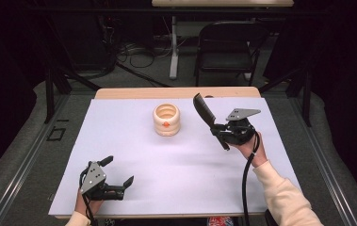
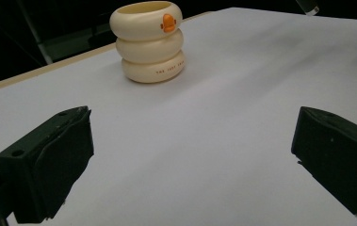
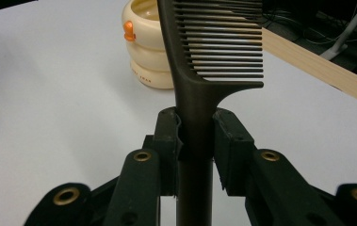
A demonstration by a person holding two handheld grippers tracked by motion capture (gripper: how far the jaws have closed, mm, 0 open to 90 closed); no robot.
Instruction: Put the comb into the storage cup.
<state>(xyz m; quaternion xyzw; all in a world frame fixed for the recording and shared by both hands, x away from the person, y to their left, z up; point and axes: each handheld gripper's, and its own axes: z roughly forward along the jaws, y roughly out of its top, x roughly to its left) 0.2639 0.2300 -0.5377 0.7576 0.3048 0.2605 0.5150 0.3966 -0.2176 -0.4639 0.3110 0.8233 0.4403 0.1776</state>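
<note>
Nearest the person, the left gripper (image 1: 118, 171) rested low on the white sheet (image 1: 166, 160) at the table's front left corner, its jaws spread wide with nothing between them. Farther in and to the right, the right gripper (image 3: 196, 136) was raised — its jaws clamped on the handle of a dark comb (image 3: 214, 56), teeth end up. Beyond both, near the sheet's far middle, stood a cream ribbed cup (image 1: 166, 119) with an orange mark — just left of the comb's tip.
</note>
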